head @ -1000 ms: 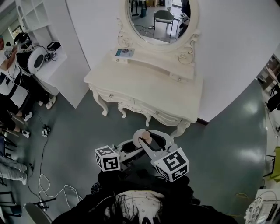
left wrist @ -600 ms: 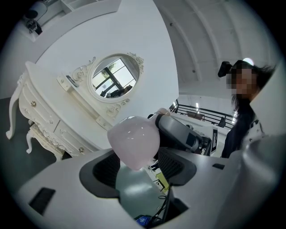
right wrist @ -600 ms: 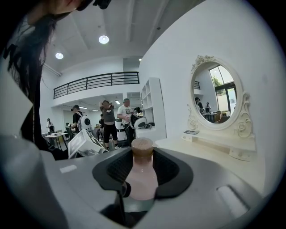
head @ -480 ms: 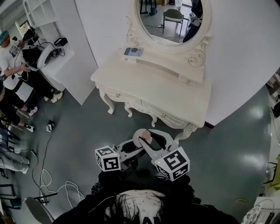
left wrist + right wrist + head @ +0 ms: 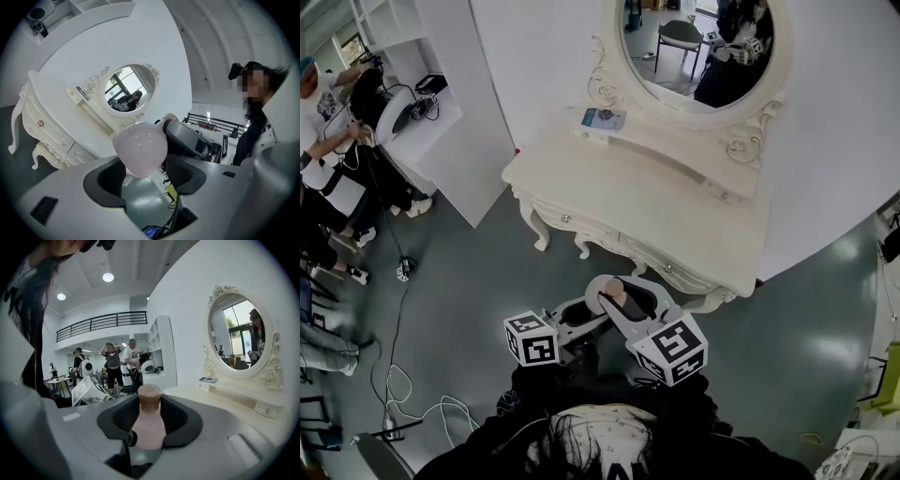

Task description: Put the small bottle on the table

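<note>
- The right gripper [image 5: 149, 417] has its jaws closed on the small bottle [image 5: 149, 430], with the dark pads pressing the pale pink body from both sides
- In the right gripper view the bottle stands upright between the pads, its brown cap [image 5: 149, 393] on top and clear of the jaws
- The left gripper [image 5: 143, 165] is also clamped on the same bottle: its rounded pink body fills the gap between the two pads, and the grey body of the right gripper shows just behind it
- From the head view the two grippers meet from opposite sides at the bottle, and the left marker cube [image 5: 531, 338] and right marker cube [image 5: 672, 350] sit close to the person's chest
- The bottle is held in the air over the grey-green floor [image 5: 469, 281], just in front of the table's curved front edge and not on it
- The table is a cream dressing table [image 5: 675, 220] with carved legs and small drawer knobs, and its top is bare
- A raised ledge along the back of the table carries a small flat blue-and-white item [image 5: 603, 118] at its left end
- An oval mirror [image 5: 703, 47] in a scrolled frame rises behind the ledge and reflects the person with the grippers
- Well apart at the left, people [image 5: 319, 141] stand by a white desk [image 5: 431, 122], and cables [image 5: 403, 394] trail across the floor
</note>
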`<state>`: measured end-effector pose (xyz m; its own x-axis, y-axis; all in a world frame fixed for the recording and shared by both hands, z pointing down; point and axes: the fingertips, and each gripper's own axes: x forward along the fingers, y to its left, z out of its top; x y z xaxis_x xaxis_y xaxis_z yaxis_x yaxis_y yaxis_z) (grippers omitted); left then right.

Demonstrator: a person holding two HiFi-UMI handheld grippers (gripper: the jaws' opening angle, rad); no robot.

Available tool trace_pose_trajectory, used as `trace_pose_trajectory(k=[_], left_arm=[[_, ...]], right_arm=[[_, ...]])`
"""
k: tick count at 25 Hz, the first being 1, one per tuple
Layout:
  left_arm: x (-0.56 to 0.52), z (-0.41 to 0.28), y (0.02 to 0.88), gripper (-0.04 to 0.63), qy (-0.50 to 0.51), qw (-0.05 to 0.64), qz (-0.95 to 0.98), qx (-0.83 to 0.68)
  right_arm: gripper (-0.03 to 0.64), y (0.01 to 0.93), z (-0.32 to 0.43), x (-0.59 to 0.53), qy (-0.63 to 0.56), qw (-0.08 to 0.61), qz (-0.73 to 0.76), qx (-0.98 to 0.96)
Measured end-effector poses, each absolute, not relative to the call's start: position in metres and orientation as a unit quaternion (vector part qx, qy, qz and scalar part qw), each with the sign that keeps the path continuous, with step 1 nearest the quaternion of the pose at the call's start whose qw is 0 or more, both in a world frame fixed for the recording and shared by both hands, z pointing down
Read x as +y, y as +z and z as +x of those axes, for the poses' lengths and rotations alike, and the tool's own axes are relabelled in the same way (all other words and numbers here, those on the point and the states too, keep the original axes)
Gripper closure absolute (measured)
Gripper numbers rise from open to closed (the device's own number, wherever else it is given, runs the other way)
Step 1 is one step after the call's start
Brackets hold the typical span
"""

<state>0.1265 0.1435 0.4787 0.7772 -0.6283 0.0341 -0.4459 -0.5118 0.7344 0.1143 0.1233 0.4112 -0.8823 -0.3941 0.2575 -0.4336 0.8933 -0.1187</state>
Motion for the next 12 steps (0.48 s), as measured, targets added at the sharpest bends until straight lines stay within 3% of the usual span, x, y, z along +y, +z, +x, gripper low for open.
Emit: trace_pose_trajectory(k=[12], left_arm=[[0.070, 0.006, 0.470, 0.348, -0.109, 0.381, 0.867, -0.302]], right_arm=[[0.469, 0.403, -0.006, 0.050, 0.090, 0.122, 0.225, -0.963]])
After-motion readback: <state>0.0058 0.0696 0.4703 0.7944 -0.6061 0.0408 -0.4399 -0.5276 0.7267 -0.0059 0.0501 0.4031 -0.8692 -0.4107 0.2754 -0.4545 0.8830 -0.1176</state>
